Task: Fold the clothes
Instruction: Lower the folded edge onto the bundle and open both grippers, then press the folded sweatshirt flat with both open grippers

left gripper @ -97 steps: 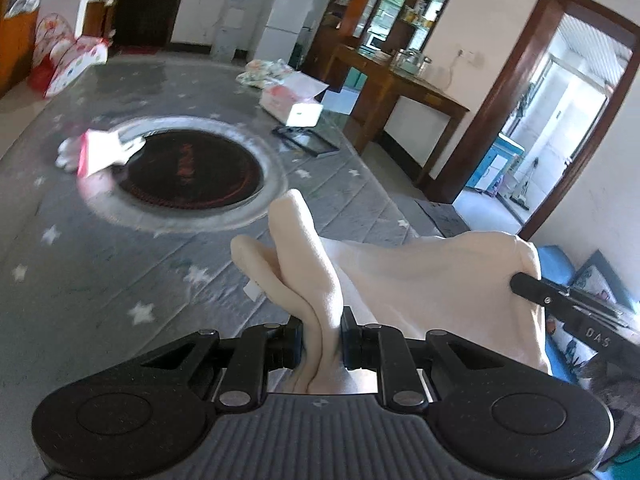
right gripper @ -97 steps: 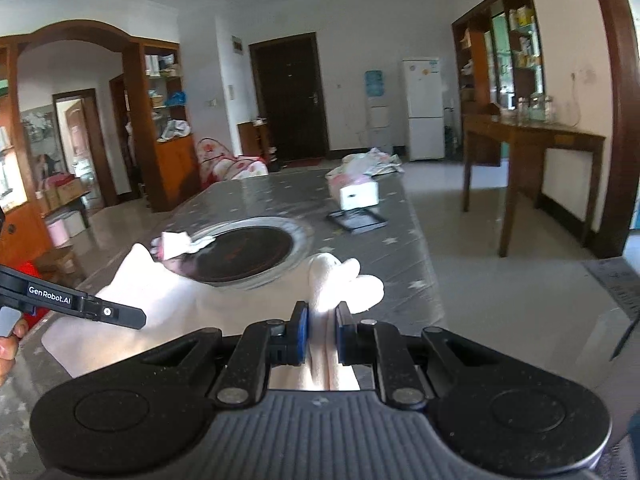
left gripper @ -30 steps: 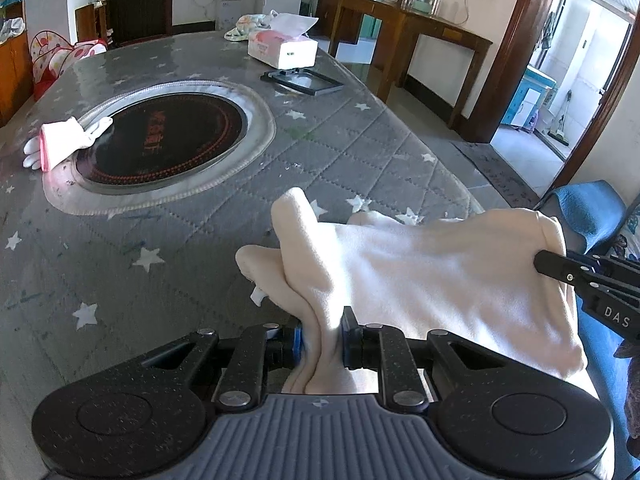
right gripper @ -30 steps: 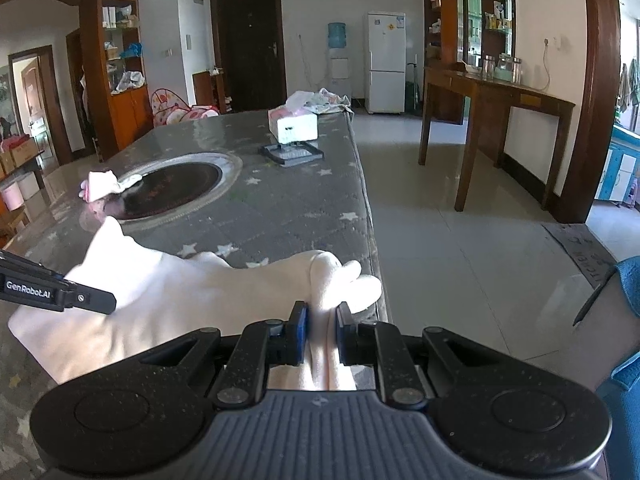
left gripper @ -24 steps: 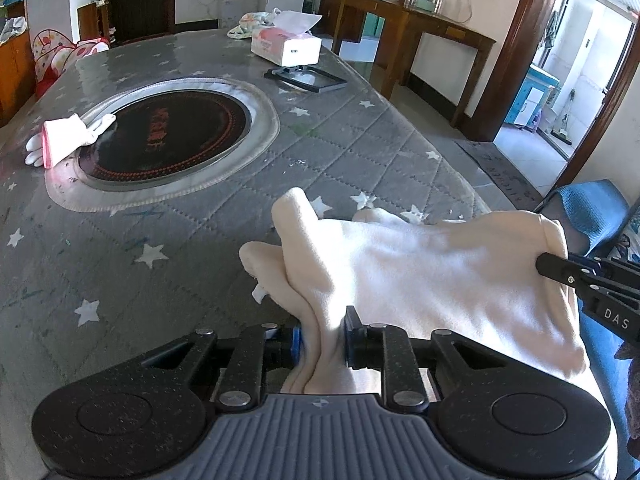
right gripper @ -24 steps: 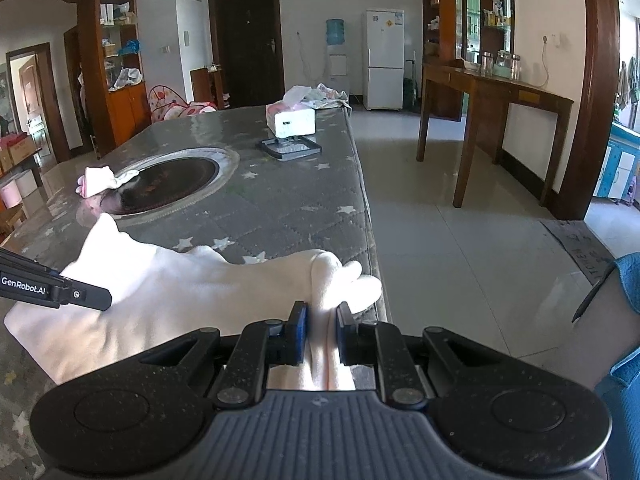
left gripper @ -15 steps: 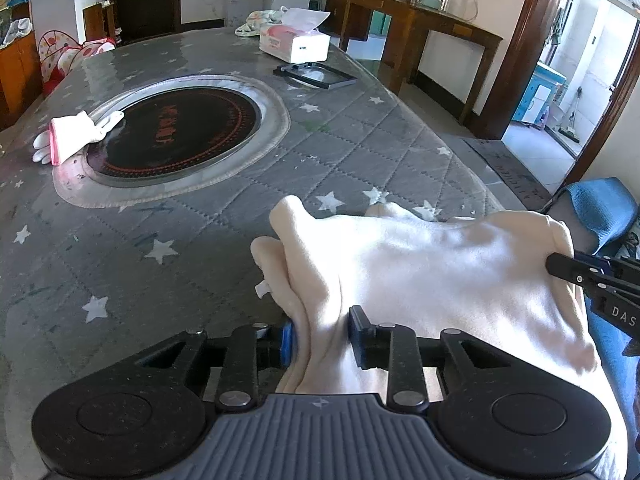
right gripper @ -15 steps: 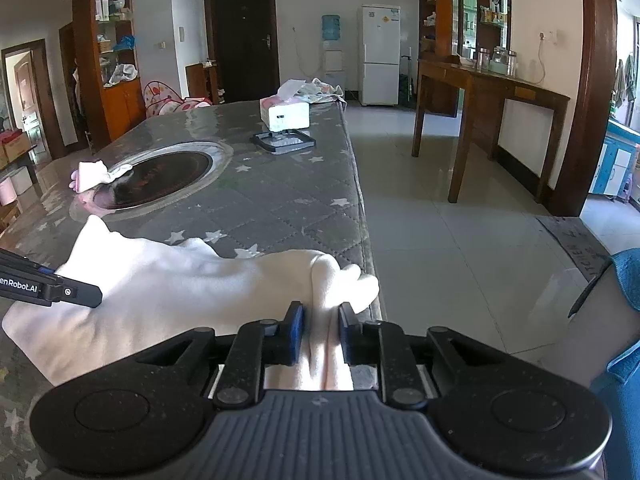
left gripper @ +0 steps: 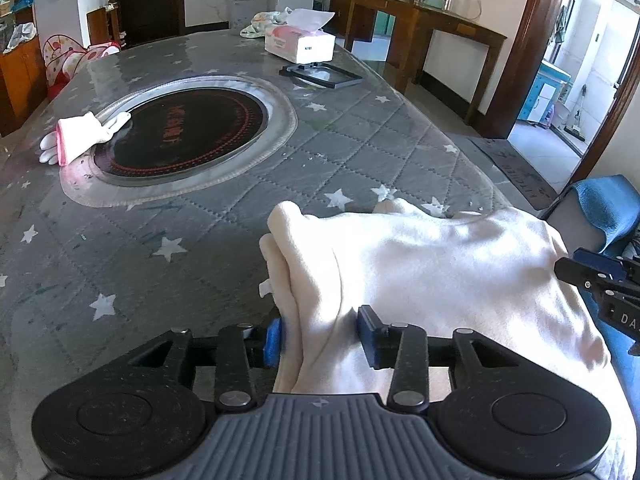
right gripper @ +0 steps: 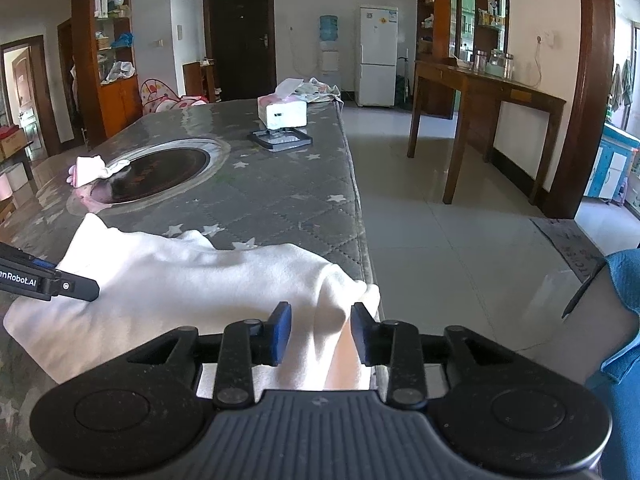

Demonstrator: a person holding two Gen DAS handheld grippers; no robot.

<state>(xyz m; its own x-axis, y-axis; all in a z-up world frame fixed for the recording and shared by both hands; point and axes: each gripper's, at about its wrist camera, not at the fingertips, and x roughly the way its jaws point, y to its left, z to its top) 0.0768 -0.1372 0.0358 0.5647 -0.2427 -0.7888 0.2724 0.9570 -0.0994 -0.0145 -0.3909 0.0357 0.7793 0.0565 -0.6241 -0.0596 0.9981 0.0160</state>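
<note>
Big grey star-quilted bench (left gripper: 224, 216) fills the left wrist view, a round dark cooktop (left gripper: 180, 136) sunk into its middle. At the near edge lies the cream garment (left gripper: 432, 264), spread flat on the bench with its right side right at the bench edge and some cloth hanging over toward the camera. It bunches into a soft ridge at its left end.

Left tongs (left gripper: 322, 334) stand wide apart, blue pads either side of that bunched ridge; the cloth sits loose between them, nothing clamped. Right tongs (right gripper: 320, 330) likewise spread wide, straddling the garment's right corner fold, which slumps between the pads ungripped.

Far up the bench sits a white tissue box (left gripper: 300, 42), with a flat black tray (left gripper: 320, 75) just in front of it. A crumpled patterned cloth (right gripper: 320, 90) lies behind the box. A small white-and-pink glove (left gripper: 82, 136) rests at the cooktop's left rim, its fingers touching the ring.
</note>
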